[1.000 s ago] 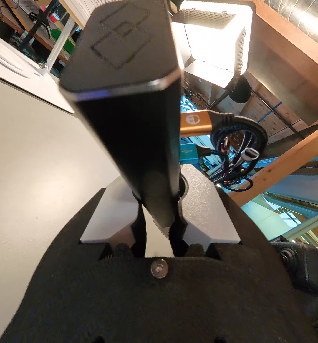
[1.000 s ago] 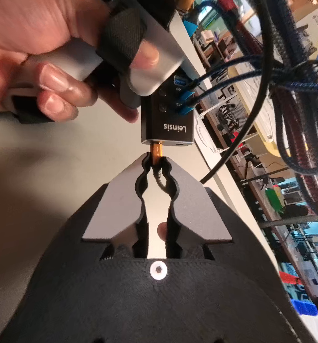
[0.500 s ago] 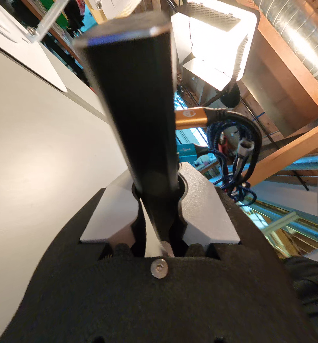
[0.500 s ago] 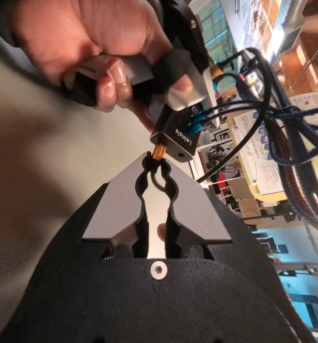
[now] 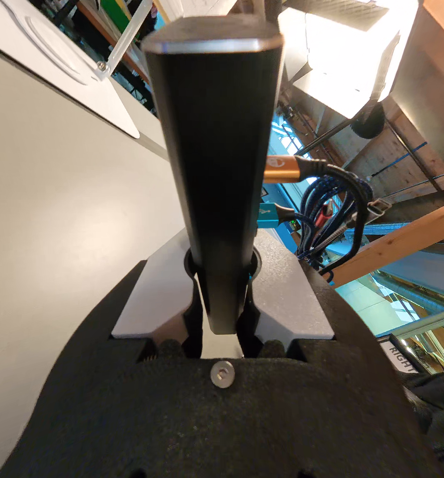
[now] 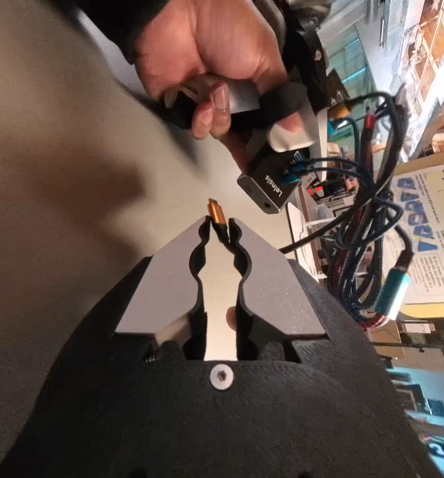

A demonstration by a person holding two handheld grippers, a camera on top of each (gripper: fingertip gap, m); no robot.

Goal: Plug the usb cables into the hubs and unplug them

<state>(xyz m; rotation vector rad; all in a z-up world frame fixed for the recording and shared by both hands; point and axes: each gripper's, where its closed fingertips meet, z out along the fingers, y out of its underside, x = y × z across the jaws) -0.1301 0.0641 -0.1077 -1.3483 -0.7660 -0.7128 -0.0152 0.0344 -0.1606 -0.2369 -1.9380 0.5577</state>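
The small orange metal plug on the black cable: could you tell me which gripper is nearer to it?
Right. The right gripper pinches the small orange metal plug at its jaw tips. The left gripper is clamped on the black rectangular hub, apart from that plug.

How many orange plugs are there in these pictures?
2. A small orange plug is pinched in the right gripper's tips, clear of the hub. A larger orange plug sits in the hub's side, beside a teal plug. More may hide in the cable bundle.
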